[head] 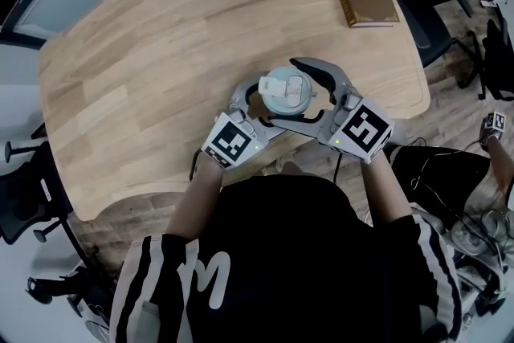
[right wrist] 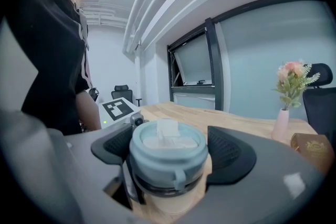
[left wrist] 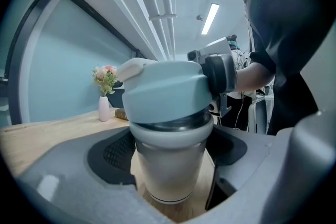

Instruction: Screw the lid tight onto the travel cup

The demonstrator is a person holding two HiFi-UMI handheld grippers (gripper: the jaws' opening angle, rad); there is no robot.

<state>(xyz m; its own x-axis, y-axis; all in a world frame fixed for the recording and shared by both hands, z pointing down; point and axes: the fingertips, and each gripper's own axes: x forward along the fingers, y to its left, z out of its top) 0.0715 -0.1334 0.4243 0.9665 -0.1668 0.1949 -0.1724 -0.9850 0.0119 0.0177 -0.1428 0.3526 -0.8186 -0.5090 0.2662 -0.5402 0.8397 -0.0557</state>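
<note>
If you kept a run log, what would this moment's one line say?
left gripper: jaws around travel cup, contact unclear | right gripper: shut on lid | travel cup upright on table

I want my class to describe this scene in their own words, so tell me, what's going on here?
A person at a wooden table has a gripper in each hand, and both are on a cup that stands on the table. The left gripper has its jaws around the cup's body and appears to hold it steady. The right gripper has its jaws against the pale blue lid, which already sits on the cup. Whether the lid is screwed tight cannot be told.
</note>
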